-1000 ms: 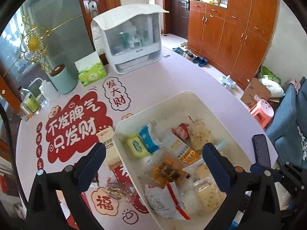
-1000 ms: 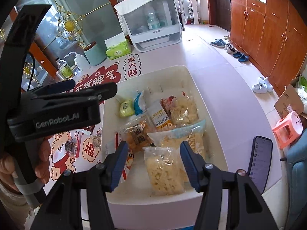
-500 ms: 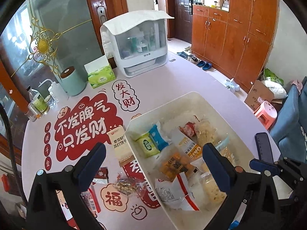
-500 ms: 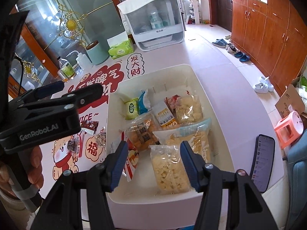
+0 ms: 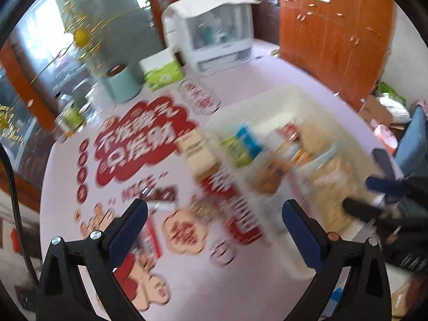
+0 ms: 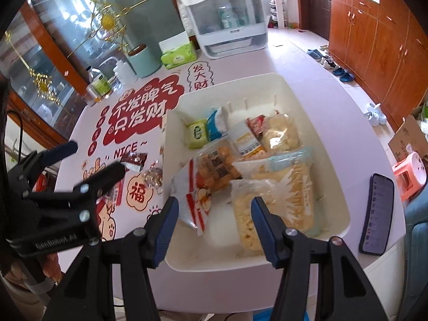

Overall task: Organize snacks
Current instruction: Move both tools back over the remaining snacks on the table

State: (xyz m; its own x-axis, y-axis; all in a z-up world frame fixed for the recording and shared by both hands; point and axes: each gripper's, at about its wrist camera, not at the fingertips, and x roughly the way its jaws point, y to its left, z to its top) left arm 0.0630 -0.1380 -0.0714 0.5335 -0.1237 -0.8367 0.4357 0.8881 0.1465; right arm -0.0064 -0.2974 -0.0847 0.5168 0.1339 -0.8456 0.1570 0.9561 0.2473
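bin [image 6: 307,101] of snacks runs lengthwise away from the right gripper [image 6: 214,227], both grippers' jaws apart, empty.

The bench [image 6: 307,61] is pale pink with red-and-white lettering. The bin [image 6: 315,112] is cream. A tissue pack [image 6: 178,57] is green; the phone [image 6: 377,214] black.

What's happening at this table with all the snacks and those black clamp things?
A person is tidying snacks with a pair of hand-held tongs. Most packets already lie in the white bin. A few remain loose on the table mat, such as the dark red packet and a clear-wrapped snack. The left tongs hang open over those loose packets, holding nothing. The right tongs hang open and empty above the near end of the bin.
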